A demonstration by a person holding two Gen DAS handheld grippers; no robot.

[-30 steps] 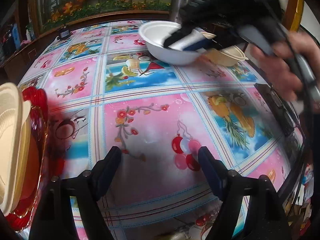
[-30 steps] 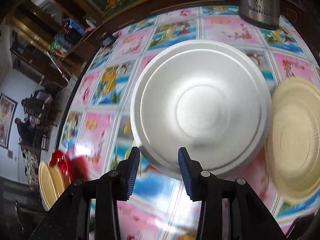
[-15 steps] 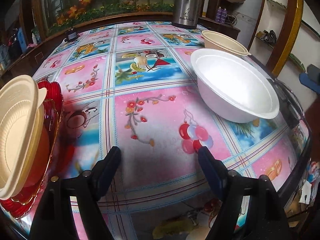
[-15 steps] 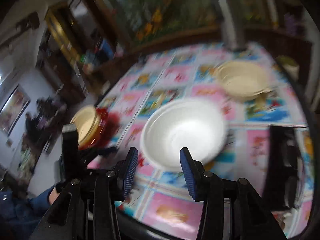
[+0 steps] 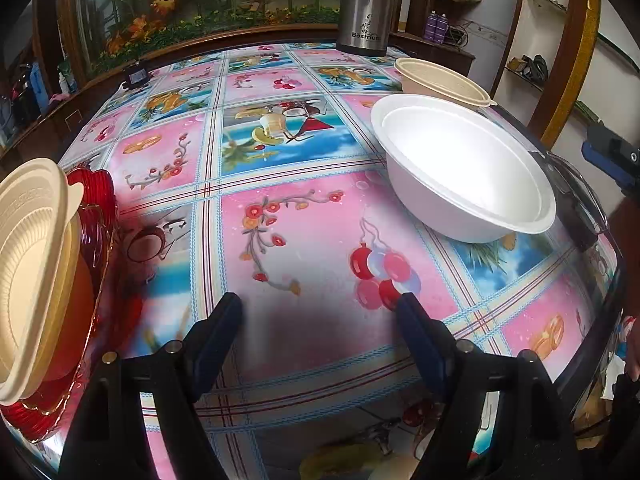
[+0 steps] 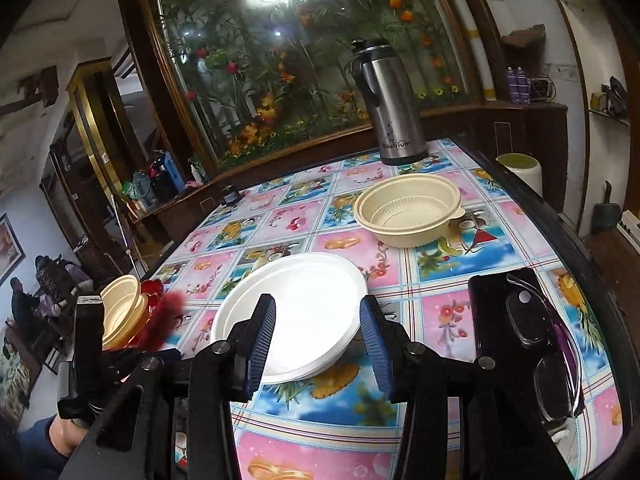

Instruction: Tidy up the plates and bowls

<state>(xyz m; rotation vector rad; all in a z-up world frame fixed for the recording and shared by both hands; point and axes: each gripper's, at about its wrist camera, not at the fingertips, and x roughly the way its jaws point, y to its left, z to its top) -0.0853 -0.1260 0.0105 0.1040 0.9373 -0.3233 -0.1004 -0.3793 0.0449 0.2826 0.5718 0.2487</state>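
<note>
Both our grippers are spread wide with nothing between the fingers: left gripper (image 5: 320,312) low over the bench (image 5: 304,240), right gripper (image 6: 318,336) just short of the white bowl (image 6: 296,312). That bowl sits upright, with a cream bowl (image 6: 408,210) behind it. Off to the left, cream bowls (image 5: 28,264) stacked on a red plate (image 5: 96,216).
</note>
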